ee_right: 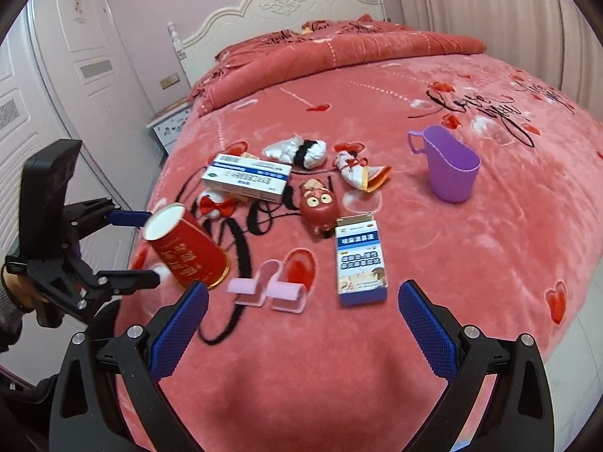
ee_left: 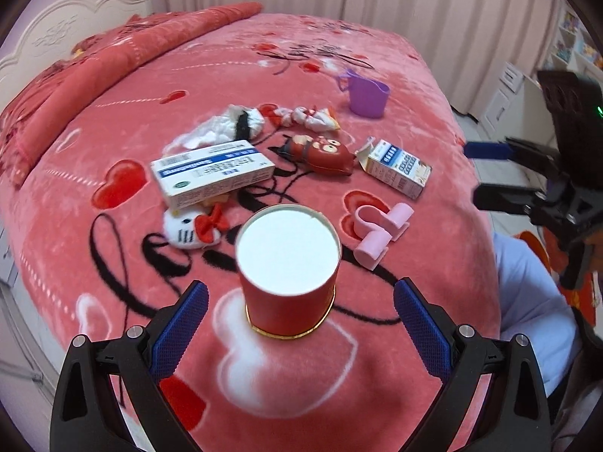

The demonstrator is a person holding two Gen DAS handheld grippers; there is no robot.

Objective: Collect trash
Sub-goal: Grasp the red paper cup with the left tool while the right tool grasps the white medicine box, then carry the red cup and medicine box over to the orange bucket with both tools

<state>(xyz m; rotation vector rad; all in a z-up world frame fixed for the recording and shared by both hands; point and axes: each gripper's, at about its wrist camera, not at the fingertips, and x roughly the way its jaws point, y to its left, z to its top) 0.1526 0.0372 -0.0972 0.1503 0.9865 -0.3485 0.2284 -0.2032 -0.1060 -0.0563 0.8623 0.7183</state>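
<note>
Two grippers hover over a pink heart-print blanket (ee_right: 414, 339) strewn with small items. The left gripper (ee_left: 301, 301) has its fingers spread wide, gripping nothing; a red paper cup (ee_left: 288, 267) sits between and just beyond its fingertips, upside down, apart from both pads. The right gripper (ee_right: 303, 301) is equally wide open and empty. Just ahead of its fingers lie a small medicine box (ee_right: 361, 261) and a pink clip (ee_right: 265, 292); farther ahead are a long white box (ee_right: 247, 182) and a purple cup (ee_right: 450, 164).
</note>
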